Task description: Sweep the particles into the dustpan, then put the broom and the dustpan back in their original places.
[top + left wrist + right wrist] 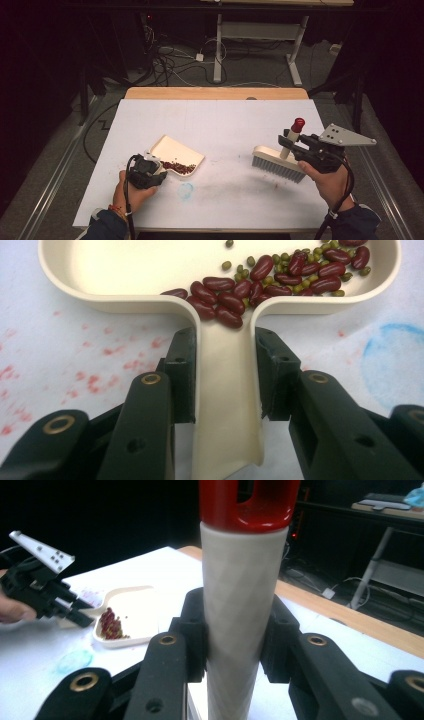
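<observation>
While you hold both tools over white table: your left gripper clamped on handle of cream dustpan, pan flat on table w/ red & green beans piled at handle end. Your right gripper clamped on brush handle, bristles on table, well right of dustpan. Blue smudge just below dustpan.

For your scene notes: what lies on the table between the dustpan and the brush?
High view: only bare white table between dustpan and brush.
</observation>
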Action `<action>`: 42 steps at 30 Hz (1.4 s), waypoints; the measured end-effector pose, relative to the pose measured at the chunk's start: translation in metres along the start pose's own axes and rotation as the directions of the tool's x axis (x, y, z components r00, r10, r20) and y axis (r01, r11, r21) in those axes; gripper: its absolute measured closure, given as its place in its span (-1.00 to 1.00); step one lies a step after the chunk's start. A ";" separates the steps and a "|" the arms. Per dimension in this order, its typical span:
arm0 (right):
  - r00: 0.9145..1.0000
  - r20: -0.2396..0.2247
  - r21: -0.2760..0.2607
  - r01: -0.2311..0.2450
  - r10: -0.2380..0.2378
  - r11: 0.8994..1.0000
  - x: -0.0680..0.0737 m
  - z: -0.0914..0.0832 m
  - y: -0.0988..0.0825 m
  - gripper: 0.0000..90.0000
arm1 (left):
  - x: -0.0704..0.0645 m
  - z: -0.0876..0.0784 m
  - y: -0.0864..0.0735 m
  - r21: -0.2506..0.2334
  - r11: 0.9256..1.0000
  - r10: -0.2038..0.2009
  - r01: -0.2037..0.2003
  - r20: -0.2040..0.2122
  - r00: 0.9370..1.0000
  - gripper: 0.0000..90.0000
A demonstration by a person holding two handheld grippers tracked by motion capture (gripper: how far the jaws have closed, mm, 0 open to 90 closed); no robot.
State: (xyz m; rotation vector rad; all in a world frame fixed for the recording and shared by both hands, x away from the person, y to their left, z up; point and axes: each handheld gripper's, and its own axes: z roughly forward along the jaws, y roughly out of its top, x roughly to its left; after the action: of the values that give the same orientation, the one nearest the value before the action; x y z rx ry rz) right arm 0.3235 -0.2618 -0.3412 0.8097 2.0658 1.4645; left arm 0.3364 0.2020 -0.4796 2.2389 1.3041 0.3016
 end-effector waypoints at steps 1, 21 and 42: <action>1.000 -0.007 0.003 0.003 -0.003 1.000 0.000 -0.001 -0.001 0.54 | 0.002 -0.001 -0.002 -0.002 1.000 -0.007 0.007 -0.001 1.000 0.42; 0.993 -0.121 0.117 0.016 -0.002 0.993 0.006 -0.026 -0.021 0.54 | 0.019 -0.008 -0.016 -0.028 0.994 -0.108 0.107 -0.052 0.993 0.42; 0.993 -0.097 0.218 -0.050 0.073 0.975 -0.034 0.038 -0.016 0.49 | -0.001 -0.001 -0.004 -0.054 0.991 -0.121 0.120 -0.009 0.993 -0.06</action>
State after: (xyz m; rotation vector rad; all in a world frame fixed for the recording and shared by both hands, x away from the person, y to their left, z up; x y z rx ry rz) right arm 0.3700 -0.2648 -0.3668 0.9046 2.3280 1.3565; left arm 0.3326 0.2026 -0.4810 2.1072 1.4148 0.3020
